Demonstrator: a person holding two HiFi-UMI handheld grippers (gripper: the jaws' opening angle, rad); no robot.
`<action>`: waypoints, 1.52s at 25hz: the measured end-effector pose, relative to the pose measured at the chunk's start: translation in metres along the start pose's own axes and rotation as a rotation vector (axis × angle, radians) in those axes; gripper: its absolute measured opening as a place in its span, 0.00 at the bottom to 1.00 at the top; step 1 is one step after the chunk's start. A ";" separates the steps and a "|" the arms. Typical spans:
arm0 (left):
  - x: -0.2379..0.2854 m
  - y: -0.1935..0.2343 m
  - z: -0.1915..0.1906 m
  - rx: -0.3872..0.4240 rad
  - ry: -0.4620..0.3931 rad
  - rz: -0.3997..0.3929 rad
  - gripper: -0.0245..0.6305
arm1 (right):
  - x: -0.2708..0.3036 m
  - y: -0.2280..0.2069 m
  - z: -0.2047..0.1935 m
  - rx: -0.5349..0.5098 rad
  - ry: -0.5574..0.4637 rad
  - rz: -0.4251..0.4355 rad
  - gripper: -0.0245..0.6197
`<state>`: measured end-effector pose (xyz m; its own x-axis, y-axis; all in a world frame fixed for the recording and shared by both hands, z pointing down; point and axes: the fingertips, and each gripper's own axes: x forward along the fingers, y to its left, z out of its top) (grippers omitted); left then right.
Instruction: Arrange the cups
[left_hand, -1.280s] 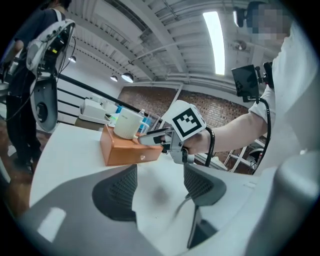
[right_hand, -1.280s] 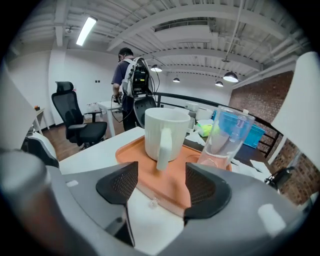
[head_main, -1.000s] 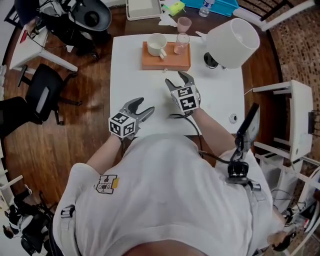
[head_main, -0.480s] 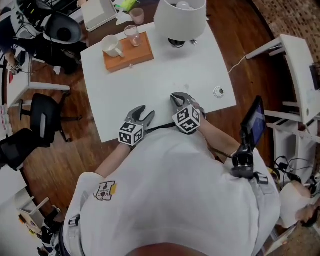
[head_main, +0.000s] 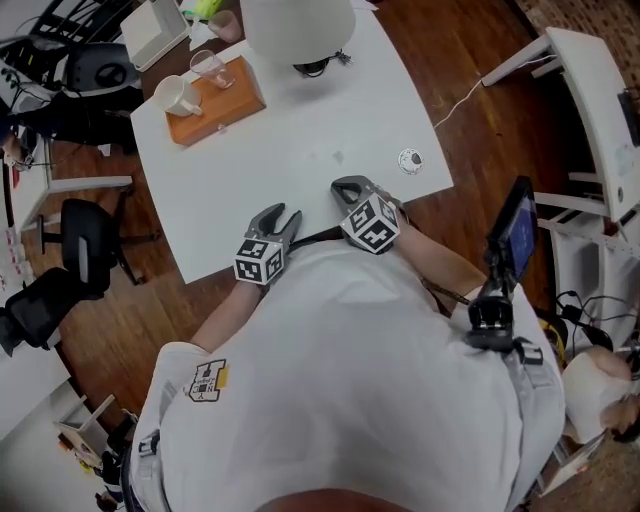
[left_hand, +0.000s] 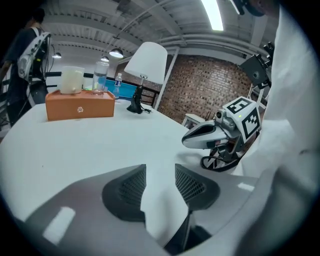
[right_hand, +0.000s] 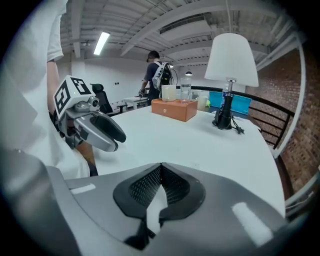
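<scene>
Head view: left gripper (head_main: 283, 215) and right gripper (head_main: 345, 186) parked at table (head_main: 300, 150) edge.
Left jaws closing on nothing, right jaws together, empty; mug (head_main: 178, 95) and glass (head_main: 208, 68) on block (head_main: 218, 102), seemingly arranged.

This looks like a loft-style office or lab workspace. A bare brick wall (left_hand: 210, 85) stands at the far right. Exposed ducts (right_hand: 185, 27) and strip lights (left_hand: 212, 15) run across the ceiling, and the floor (head_main: 470, 130) is wood plank. A black swivel chair (head_main: 85, 255) sits left of the white table (head_main: 300, 160). At the right is cabled equipment, perhaps a screen on a stand (head_main: 515, 225).
</scene>
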<state>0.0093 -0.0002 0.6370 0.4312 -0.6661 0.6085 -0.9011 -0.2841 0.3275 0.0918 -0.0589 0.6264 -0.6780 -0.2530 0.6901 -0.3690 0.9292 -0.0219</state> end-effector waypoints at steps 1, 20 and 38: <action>0.001 -0.003 -0.001 0.004 0.007 -0.002 0.32 | -0.002 0.000 -0.002 0.012 -0.007 0.010 0.04; 0.011 -0.009 0.007 0.016 0.017 0.025 0.32 | -0.005 -0.020 0.003 -0.022 0.004 0.032 0.04; 0.009 -0.003 0.008 -0.020 -0.027 0.084 0.32 | -0.002 -0.030 0.012 -0.088 -0.011 0.034 0.04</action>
<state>0.0152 -0.0107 0.6353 0.3530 -0.7053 0.6148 -0.9327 -0.2129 0.2912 0.0965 -0.0892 0.6171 -0.6963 -0.2229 0.6823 -0.2886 0.9573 0.0182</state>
